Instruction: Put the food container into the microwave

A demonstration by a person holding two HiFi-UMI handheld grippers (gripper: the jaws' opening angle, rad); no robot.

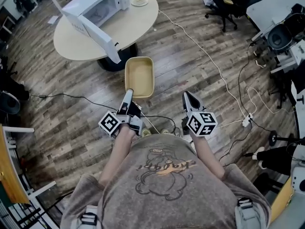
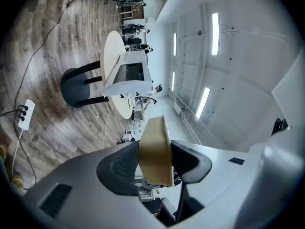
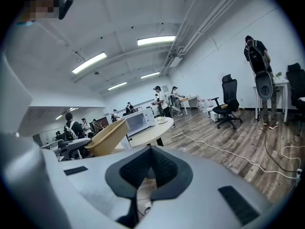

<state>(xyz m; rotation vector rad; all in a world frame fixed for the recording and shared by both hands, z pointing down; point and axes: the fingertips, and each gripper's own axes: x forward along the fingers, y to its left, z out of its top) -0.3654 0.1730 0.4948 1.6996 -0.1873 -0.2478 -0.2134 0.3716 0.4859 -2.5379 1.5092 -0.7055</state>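
A tan rectangular food container hangs in the air in front of me, held by its near rim in my left gripper, which is shut on it. In the left gripper view the container sits edge-on between the two pads. A white microwave stands on the round beige table ahead with its door swung open toward me. My right gripper is shut and empty, held to the right of the container. The right gripper view shows the container at left and the microwave beyond.
A small plate lies on the table beside the microwave. White and black cables run across the wooden floor. Office chairs and equipment stand at the right. Several people stand in the background.
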